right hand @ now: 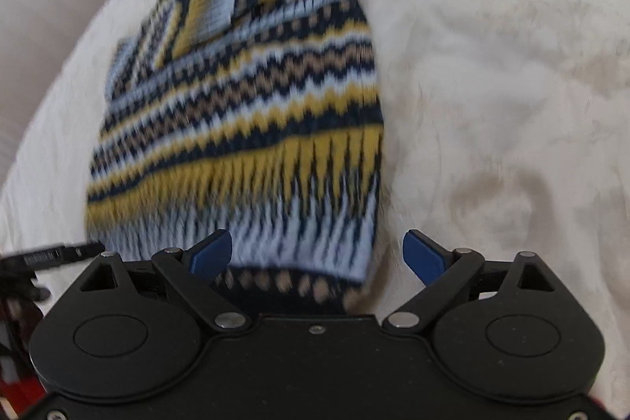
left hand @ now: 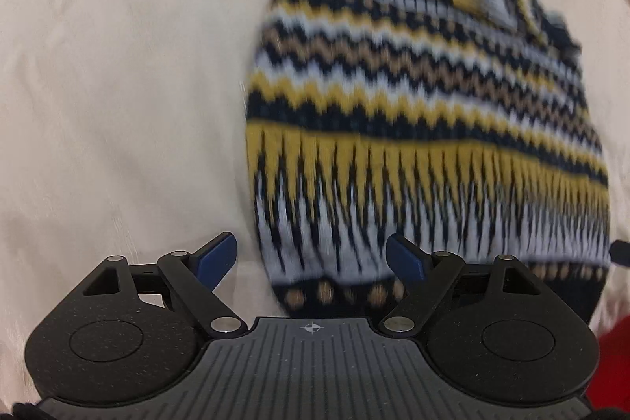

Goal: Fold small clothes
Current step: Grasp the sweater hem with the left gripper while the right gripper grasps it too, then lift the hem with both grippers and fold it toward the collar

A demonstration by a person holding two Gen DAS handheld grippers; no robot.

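So I've got a small knit sweater [left hand: 425, 113] lying flat on a cream blanket [left hand: 118, 85], navy with yellow, tan and pale blue zigzag bands. It looks folded in already, a sleeve [right hand: 204, 14] is tucked across the chest up near the collar end. The hem end with the tan dots is the end closest to me.

My left gripper [left hand: 312, 256] is spread wide with nothing in it, blue pads [left hand: 218, 256] hanging over the hem's left corner, one pad over bare blanket and the other over the knit. Can't tell if they're touching the fabric or just above it.

My right gripper [right hand: 318, 251] is the same deal, spread wide and empty, sitting over the hem's right corner. From that camera the tip of the other gripper pokes in at the left edge.

Both views are pretty smeared, so the fine detail is mush
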